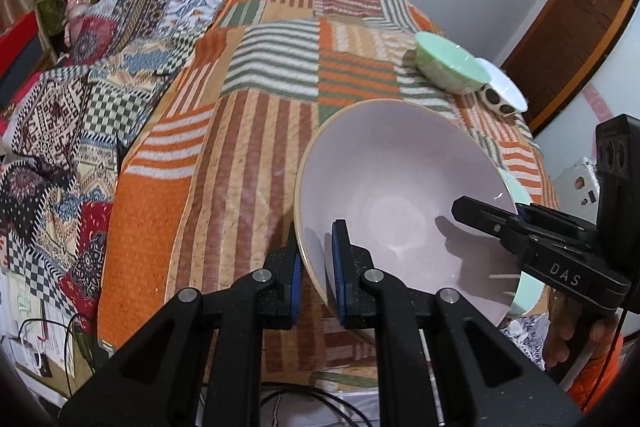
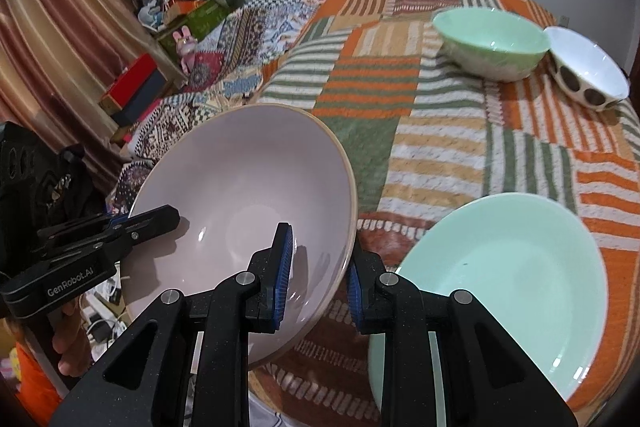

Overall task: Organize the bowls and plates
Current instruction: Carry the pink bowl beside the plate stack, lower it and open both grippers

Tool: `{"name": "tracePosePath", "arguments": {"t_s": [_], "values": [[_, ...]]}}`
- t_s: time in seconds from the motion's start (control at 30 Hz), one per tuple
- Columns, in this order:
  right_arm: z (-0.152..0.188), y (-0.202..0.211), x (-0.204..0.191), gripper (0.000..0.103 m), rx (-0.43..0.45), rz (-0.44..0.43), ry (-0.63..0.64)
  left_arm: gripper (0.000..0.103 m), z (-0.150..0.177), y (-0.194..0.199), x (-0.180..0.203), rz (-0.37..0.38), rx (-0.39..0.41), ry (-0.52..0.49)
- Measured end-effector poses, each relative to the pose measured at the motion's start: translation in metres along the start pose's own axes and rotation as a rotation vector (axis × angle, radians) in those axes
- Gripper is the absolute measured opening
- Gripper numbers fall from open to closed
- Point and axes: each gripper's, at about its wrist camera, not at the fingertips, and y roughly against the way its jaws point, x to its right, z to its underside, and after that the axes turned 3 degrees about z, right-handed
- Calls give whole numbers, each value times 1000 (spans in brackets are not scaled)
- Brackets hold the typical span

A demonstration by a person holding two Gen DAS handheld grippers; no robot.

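A large pale pink plate (image 1: pixel 400 211) (image 2: pixel 248 195) hangs tilted over the near edge of the bed, held on both sides. My left gripper (image 1: pixel 316 267) (image 2: pixel 148 219) is shut on its left rim. My right gripper (image 2: pixel 320 267) (image 1: pixel 492 217) is shut on its right rim. A mint green plate (image 2: pixel 504 275) (image 1: pixel 528 291) lies on the quilt just right of the pink one, partly hidden behind it in the left wrist view. Farther back stand a mint green bowl (image 2: pixel 492 43) (image 1: pixel 452 67) and a white bowl with dark spots (image 2: pixel 588 75) (image 1: pixel 502 95), touching each other.
The bed is covered by an orange, green and white striped quilt (image 1: pixel 248 147) (image 2: pixel 440 147), with a patterned blanket (image 1: pixel 60 115) bunched on its left. Boxes and soft toys (image 2: pixel 180 11) pile up at the back left. Cables (image 1: pixel 48 339) lie on the floor below.
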Motion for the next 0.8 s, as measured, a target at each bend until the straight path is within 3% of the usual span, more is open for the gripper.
{"name": "tracePosePath", "arguments": {"t_s": [0.37,0.8], "values": [[1,-33,-3,22,-79,28,21,12,7,-34,-20,-18,-68,42],[-3,-40,-4,25,-88,37,42,12,13,-46,-25,-2,-90,55]]}}
